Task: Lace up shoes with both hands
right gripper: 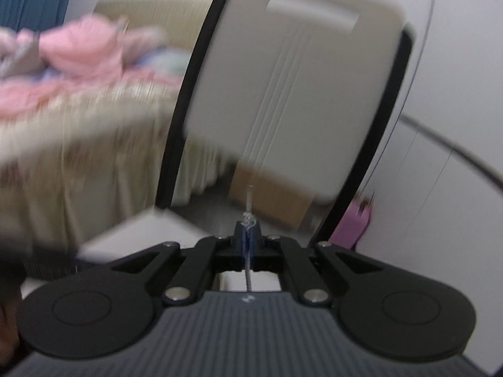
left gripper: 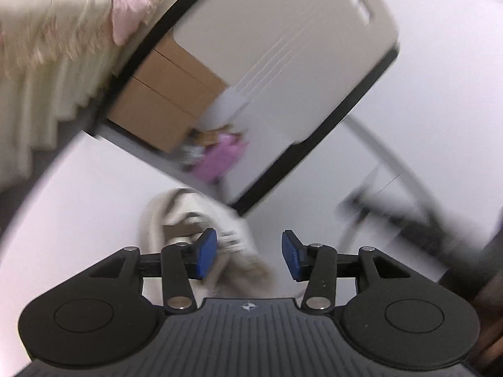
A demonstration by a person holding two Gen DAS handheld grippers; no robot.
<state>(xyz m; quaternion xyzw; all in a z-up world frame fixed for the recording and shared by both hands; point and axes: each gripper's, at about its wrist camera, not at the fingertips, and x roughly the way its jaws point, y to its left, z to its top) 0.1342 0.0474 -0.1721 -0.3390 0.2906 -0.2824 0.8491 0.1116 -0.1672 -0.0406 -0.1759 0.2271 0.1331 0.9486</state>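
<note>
Left hand-held gripper (left gripper: 249, 256): jaws apart, blue pads (left gripper: 207, 253) clear of anything, rolled sideways just above the beige shoe (left gripper: 188, 216).
Right hand-held gripper (right gripper: 248, 235): pinched tight on a thin grey lace (right gripper: 249, 202), pointing toward the white chair (right gripper: 283, 78).
Shoe: on the white counter (left gripper: 78, 204), blurred.

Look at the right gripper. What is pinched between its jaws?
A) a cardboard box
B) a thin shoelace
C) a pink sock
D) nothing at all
B: in the right wrist view the right gripper has its jaws shut tight on a thin shoelace, which runs back between them and pokes out past the tips.
</note>
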